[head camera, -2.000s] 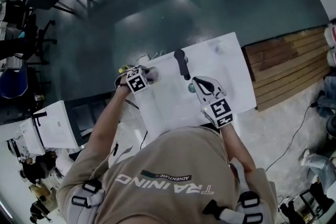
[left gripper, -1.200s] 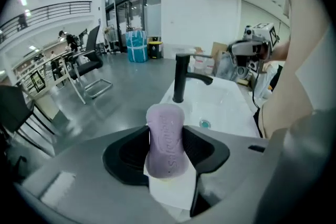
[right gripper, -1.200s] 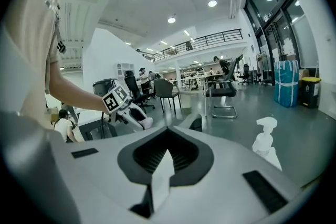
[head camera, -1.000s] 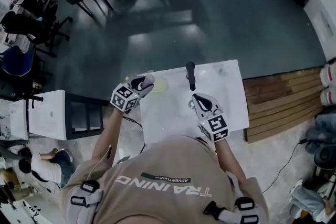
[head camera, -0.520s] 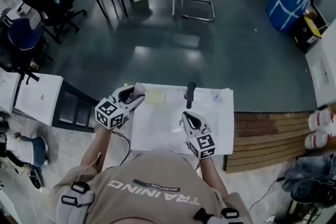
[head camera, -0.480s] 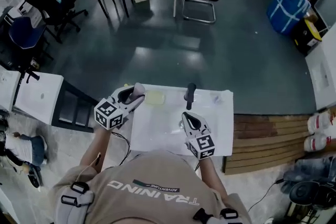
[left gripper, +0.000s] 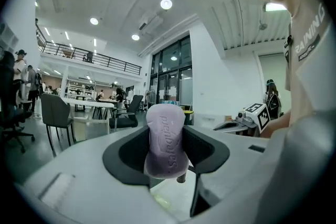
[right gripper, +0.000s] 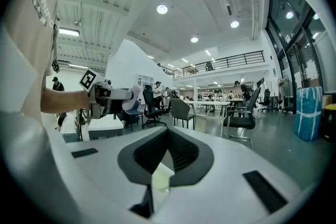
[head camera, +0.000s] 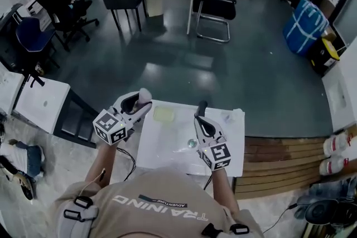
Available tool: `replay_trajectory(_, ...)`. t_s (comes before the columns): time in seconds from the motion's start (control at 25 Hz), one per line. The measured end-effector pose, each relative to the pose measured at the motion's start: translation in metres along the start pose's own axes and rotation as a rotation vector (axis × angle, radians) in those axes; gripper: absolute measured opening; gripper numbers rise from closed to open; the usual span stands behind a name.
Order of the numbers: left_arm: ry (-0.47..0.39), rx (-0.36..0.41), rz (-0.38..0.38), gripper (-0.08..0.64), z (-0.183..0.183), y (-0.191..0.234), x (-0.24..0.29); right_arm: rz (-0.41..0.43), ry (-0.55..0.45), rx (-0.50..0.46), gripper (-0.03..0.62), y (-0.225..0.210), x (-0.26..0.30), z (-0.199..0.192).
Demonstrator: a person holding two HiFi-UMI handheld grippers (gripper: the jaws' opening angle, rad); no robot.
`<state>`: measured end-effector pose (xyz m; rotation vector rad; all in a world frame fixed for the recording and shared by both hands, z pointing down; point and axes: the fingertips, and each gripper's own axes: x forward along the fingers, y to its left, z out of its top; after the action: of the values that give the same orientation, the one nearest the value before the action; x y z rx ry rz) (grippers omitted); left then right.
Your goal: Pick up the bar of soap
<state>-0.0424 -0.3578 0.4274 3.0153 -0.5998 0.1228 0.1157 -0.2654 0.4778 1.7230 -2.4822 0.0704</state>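
The bar of soap (left gripper: 167,145) is pale lilac with stamped lettering. It stands upright between the jaws of my left gripper (left gripper: 166,131), which is shut on it. In the head view the left gripper (head camera: 135,104) is raised over the left edge of the white table (head camera: 167,145), with the soap (head camera: 145,95) at its tip. My right gripper (head camera: 201,117) hovers over the table's middle with its jaws together and nothing in them. From the right gripper (right gripper: 167,139) view, the left gripper (right gripper: 113,96) and the soap (right gripper: 133,97) show at the left.
A pale yellow-green pad (head camera: 164,114) lies on the table near its far edge. A small round teal object (head camera: 191,144) sits near the middle. A dark handle (head camera: 201,105) pokes out beyond the right gripper. Chairs (head camera: 125,0) and tables stand across the dark floor.
The left gripper has lifted with the soap and drifted left, off the table's edge. The right gripper has risen over the table. The view now takes in more of the room.
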Motion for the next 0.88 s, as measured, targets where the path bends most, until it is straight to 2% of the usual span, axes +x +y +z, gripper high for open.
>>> replay_trajectory(0.44,-0.090,-0.009,0.036,0.196,0.038,0.004,-0.009,-0.064,-0.168,-0.104,-0.003,-0.010,0.000,0.078)
replay_trajectory(0.88,-0.176,-0.033,0.079,0.196,0.041,-0.006,-0.012,-0.096,-0.159,-0.093,-0.003,-0.015,-0.006,0.082)
